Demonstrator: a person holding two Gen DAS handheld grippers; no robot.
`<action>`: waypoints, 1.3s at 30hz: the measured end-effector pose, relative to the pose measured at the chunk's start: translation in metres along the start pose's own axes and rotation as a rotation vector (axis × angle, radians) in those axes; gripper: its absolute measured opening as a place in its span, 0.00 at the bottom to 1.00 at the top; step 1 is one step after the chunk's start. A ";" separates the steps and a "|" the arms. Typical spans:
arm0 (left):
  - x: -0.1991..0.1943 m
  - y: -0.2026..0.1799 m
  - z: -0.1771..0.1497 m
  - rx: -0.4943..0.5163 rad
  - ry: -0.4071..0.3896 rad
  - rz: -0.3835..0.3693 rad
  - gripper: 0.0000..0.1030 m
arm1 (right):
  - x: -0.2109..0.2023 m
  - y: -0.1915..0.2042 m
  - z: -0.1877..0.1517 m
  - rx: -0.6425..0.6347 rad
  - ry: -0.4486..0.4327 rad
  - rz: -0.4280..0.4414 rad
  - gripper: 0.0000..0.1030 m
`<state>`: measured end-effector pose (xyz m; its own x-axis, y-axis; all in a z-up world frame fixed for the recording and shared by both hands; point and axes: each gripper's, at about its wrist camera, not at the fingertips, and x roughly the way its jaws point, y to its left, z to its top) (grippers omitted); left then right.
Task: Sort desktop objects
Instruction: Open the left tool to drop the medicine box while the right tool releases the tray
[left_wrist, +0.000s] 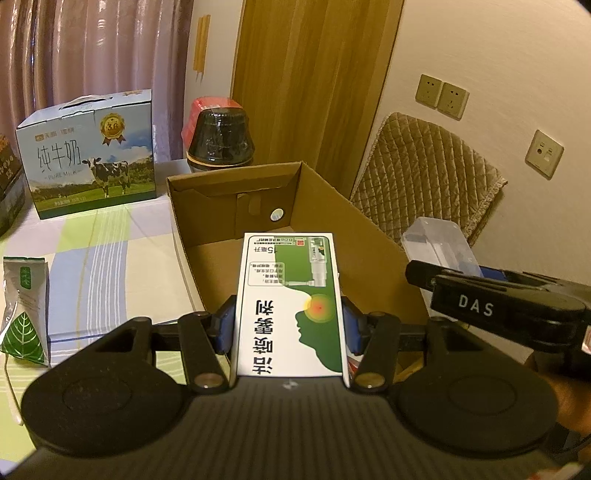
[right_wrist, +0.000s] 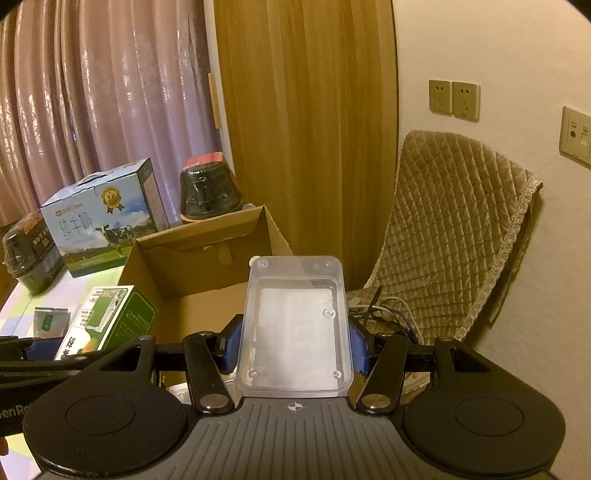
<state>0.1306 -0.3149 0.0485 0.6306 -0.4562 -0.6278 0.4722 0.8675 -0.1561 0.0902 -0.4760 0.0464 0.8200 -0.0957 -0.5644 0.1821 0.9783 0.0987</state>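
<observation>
Pink curtains (left_wrist: 92, 48) and a wooden door (left_wrist: 314, 81) fill the background behind our table, which is covered with a striped cloth (left_wrist: 96, 258) in green, blue and white. Against the wall at the right we see a chair with a quilted beige cover (right_wrist: 454, 236), and 2 wall sockets (right_wrist: 454, 98) above it.

An open cardboard box (left_wrist: 369, 236) stands on the table ahead of us, its flaps up. Behind it and to the left sits a blue milk carton (left_wrist: 88, 155) printed with a cow, and a dark wrapped pot (left_wrist: 219, 136) with a red top stands just behind the box's far wall. At the far left of the right wrist view we see another dark wrapped package (right_wrist: 29, 254).

Our left gripper (left_wrist: 290, 325) is clenched on a white and green medicine box (left_wrist: 290, 306), held lengthwise between the blue pads (left_wrist: 223, 325) over the near edge of the cardboard box. Our right gripper (right_wrist: 295, 347) grips a clear plastic case (right_wrist: 295, 325) on both sides, held above the box's right wall.

A small green and white packet (left_wrist: 26, 314) with a leaf pattern stands on the cloth at the left, well apart from the cardboard box.
</observation>
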 end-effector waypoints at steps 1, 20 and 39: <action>0.001 0.001 0.001 -0.003 0.000 0.001 0.49 | 0.001 0.000 0.000 -0.001 0.001 -0.001 0.52; -0.011 0.028 -0.009 -0.042 -0.005 0.046 0.60 | 0.007 0.015 -0.002 -0.016 0.017 0.033 0.52; -0.019 0.049 -0.016 -0.072 -0.013 0.068 0.62 | 0.022 0.033 0.003 -0.051 0.039 0.058 0.52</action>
<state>0.1321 -0.2611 0.0405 0.6678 -0.3981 -0.6289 0.3828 0.9083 -0.1686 0.1157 -0.4466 0.0396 0.8063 -0.0319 -0.5906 0.1059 0.9902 0.0910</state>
